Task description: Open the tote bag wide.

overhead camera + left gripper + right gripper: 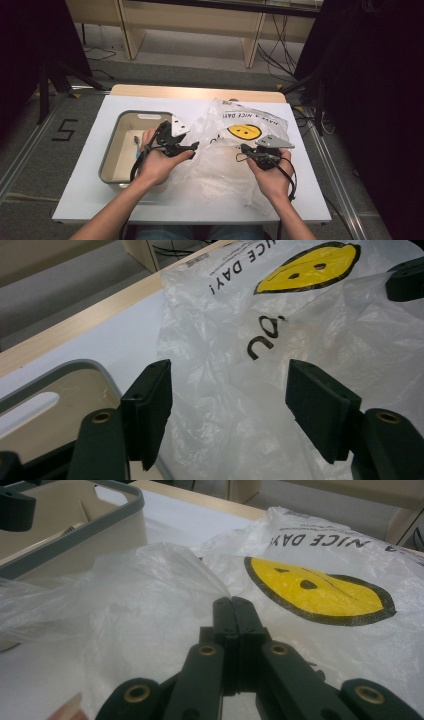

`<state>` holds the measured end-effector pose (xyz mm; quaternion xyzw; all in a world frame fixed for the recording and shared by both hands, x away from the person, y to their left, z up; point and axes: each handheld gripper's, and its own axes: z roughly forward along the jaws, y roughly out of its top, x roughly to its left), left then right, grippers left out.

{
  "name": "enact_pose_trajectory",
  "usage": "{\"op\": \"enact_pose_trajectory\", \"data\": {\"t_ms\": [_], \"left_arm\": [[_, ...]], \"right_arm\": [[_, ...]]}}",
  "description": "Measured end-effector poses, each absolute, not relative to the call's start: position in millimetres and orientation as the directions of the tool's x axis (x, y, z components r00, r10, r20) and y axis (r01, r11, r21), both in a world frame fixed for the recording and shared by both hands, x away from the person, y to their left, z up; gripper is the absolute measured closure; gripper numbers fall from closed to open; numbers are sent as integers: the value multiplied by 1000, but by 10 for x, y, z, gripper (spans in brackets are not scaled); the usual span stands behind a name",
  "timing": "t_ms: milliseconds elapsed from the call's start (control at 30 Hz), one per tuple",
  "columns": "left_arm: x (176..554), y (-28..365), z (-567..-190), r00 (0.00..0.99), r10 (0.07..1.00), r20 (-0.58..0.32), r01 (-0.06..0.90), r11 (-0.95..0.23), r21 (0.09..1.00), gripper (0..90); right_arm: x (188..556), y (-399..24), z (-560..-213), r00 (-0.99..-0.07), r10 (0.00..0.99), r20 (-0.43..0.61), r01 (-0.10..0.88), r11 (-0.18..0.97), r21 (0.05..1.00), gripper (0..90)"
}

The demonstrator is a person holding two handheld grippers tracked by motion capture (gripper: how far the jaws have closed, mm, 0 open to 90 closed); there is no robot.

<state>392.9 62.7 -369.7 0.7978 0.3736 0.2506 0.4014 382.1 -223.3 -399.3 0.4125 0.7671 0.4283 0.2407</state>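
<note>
Plastic bag [235,150] on white table [90,200], beside grey tub [111,150].

Bag was thin, clear-white, crumpled, printed with a yellow smiley face [320,590] and black lettering reading upside down from the person's side. Right gripper [234,602] had its jaws pinched together on a raised fold of the film; left gripper [227,405] stood with jaws apart above the bag, nothing pressed between them.
</note>
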Motion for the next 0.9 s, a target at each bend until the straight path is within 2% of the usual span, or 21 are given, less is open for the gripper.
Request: {"op": "enact_pose_trajectory", "data": {"t_ms": [467, 900], "left_arm": [[3977, 1067, -3773, 525, 848, 76, 472, -364, 803, 327], [4072, 1304, -3803, 452, 888, 82, 547, -348, 761, 311]], "right_arm": [[3835, -2236, -3939, -530, 848, -18, 408, 274, 871, 900], [3832, -2255, -3877, -516, 856, -21, 385, 254, 887, 900]]}}
